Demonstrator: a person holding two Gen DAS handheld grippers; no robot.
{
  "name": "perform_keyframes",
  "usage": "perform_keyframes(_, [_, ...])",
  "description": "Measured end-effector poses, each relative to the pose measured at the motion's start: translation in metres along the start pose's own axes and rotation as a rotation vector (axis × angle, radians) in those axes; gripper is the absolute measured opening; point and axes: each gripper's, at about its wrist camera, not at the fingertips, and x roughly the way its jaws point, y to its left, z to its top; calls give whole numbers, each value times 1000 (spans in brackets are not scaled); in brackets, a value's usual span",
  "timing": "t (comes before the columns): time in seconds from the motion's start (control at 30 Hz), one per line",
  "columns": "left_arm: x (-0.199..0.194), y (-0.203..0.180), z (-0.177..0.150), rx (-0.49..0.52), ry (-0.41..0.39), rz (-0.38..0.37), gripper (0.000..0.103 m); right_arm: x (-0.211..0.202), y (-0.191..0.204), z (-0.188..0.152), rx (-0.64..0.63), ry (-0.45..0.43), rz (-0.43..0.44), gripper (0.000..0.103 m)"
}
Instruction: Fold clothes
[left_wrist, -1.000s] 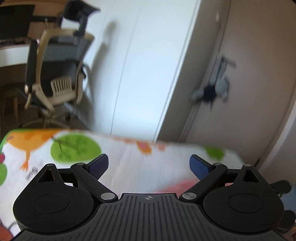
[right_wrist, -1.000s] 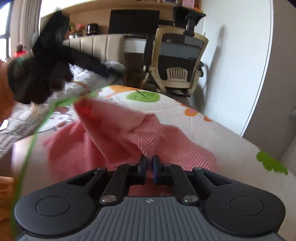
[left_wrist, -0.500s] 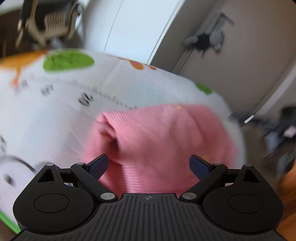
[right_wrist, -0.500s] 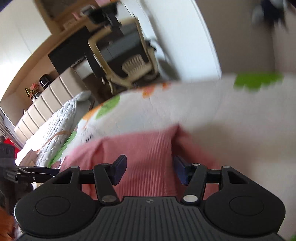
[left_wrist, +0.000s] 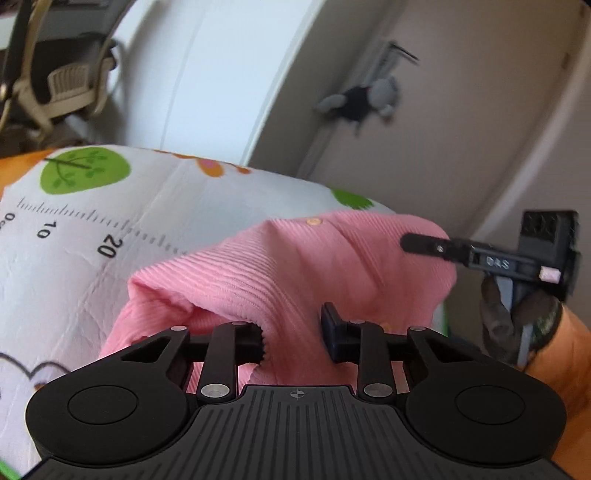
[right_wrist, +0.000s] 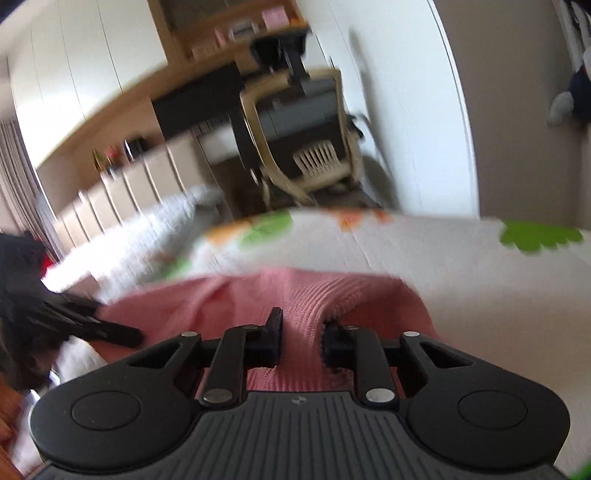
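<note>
Both grippers are at the pink garment (left_wrist: 295, 266), which lies bunched on the printed mat (left_wrist: 110, 221) close to its near edge. On the left gripper (left_wrist: 291, 338) the fingers are partly spread, with a ribbed fold of the cloth standing between them; one pad touches the scalloped hem, the other seems a little apart, so I judge it is not yet pinching. On the right gripper (right_wrist: 301, 338) the fingers are closer, a ridge of the knit (right_wrist: 303, 306) rises between them and both pads seem to touch it, but the blur does not allow me to say if the cloth is really clamped. This fabric looks soft, light and stretchy, so it will sag and slide easily; I think it is best to take it at a hem or corner, with two layers together, and not in the loose middle. In the left view the right gripper (left_wrist: 421, 245) shows from the side, held by a gloved hand (left_wrist: 517, 325). Farther out stand a beige office chair (right_wrist: 306, 147), white wardrobe doors (left_wrist: 207, 81) and a plush toy (left_wrist: 365, 99) hanging on the door. What kind of garment it is stays hidden, because the near part is covered by the gripper bodies, and the right view is smeared.
</note>
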Motion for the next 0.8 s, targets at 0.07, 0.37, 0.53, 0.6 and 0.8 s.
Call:
perform_keyframes(0.07, [-1, -5, -11, 16, 38, 5, 46, 13, -5, -24, -4, 92, -46, 27])
perform_keyframes(0.37, [20, 44, 2, -183, 25, -32, 93, 21, -46, 13, 195, 6, 53, 56])
perform_keyframes(0.53, [63, 79, 20, -321, 35, -65, 93, 86, -62, 21, 280, 140, 72, 56])
perform_keyframes(0.6, [74, 87, 32, -331, 21, -64, 93, 95, -63, 38, 276, 73, 77, 56])
perform_keyframes(0.8, [64, 74, 83, -147, -190, 44, 93, 95, -51, 89, 124, -141, -45, 55])
